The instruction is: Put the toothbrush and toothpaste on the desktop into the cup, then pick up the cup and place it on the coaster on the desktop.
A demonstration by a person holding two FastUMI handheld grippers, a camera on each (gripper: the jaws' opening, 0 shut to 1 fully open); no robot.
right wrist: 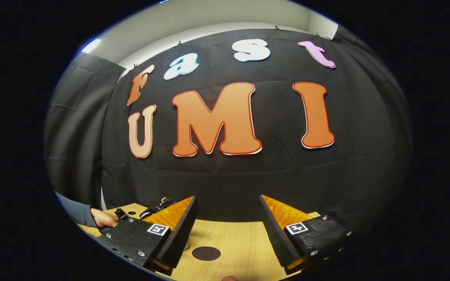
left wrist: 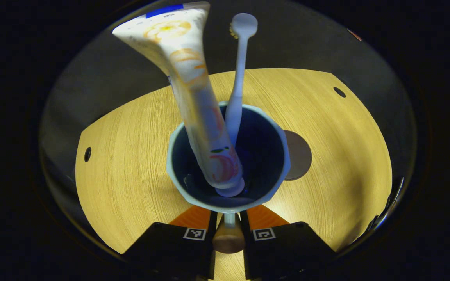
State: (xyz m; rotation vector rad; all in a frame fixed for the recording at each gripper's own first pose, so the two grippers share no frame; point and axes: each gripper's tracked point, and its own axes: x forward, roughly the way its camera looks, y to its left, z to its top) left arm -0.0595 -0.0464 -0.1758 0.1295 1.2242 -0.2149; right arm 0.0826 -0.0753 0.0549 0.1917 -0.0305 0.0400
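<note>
In the left gripper view a cup (left wrist: 275, 171) with a pale rim and dark blue inside sits just ahead of my left gripper (left wrist: 229, 214). Its fingers are shut on the cup's handle (left wrist: 229, 236). A white toothpaste tube (left wrist: 193, 97) with orange print stands cap-down in the cup, leaning left. A pale blue toothbrush (left wrist: 238, 78) stands beside it, head up. The round dark coaster (left wrist: 299, 154) lies on the wooden table (left wrist: 131, 156), just behind the cup on the right and partly hidden by it. In the right gripper view my right gripper (right wrist: 228, 222) is open with nothing between its fingers, above the coaster (right wrist: 206, 253).
The table has small round holes (left wrist: 339, 92) near its far corners and ends at the black cloth wall. In the right gripper view a person's hand (right wrist: 106, 218) in a grey sleeve holds the other gripper (right wrist: 158, 206) at the lower left.
</note>
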